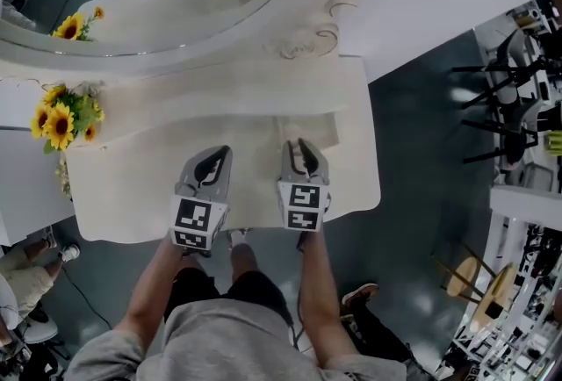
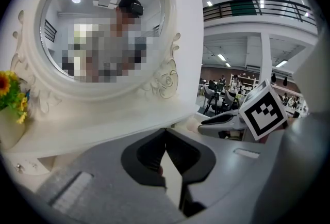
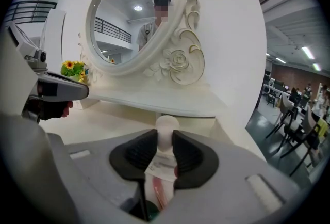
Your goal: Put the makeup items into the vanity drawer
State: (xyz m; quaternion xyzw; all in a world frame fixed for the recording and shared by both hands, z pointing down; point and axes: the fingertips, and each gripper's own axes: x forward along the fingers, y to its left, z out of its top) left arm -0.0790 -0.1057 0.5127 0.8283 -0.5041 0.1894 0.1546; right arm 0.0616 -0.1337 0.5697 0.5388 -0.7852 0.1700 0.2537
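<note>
Cream vanity top (image 1: pixel 132 186) with a big oval mirror (image 1: pixel 176 2) behind it and a bunch of sunflowers (image 1: pixel 61 120) off at the left corner. Pretty bare otherwise.

Both grippers hover over the front part of the top, side by side. The right gripper (image 3: pixel 165 141) is clamped tight on a makeup tube (image 3: pixel 161 169), its round white cap (image 3: pixel 167 127) poking out past the pads toward the shelf (image 3: pixel 154 101) under the mirror. The left gripper (image 2: pixel 165 138) has its jaws pressed together at the tips, and I can't make out anything held in there (there's a pale wedge lower down, probably just the table showing through).

What I'd worry about: the grip looks to sit up near the cap end, so the tube could swivel or slide out on the way down. The sticking-out cap could also bump the shelf edge. And with the left jaws closed, it can't take a drawer pull until it opens.

Honestly can't find the drawer. From the head view the front edge of the top and the person's arms cover where it would be, so open or shut, no idea. Most of the tube's body is buried inside the gripper too.
</note>
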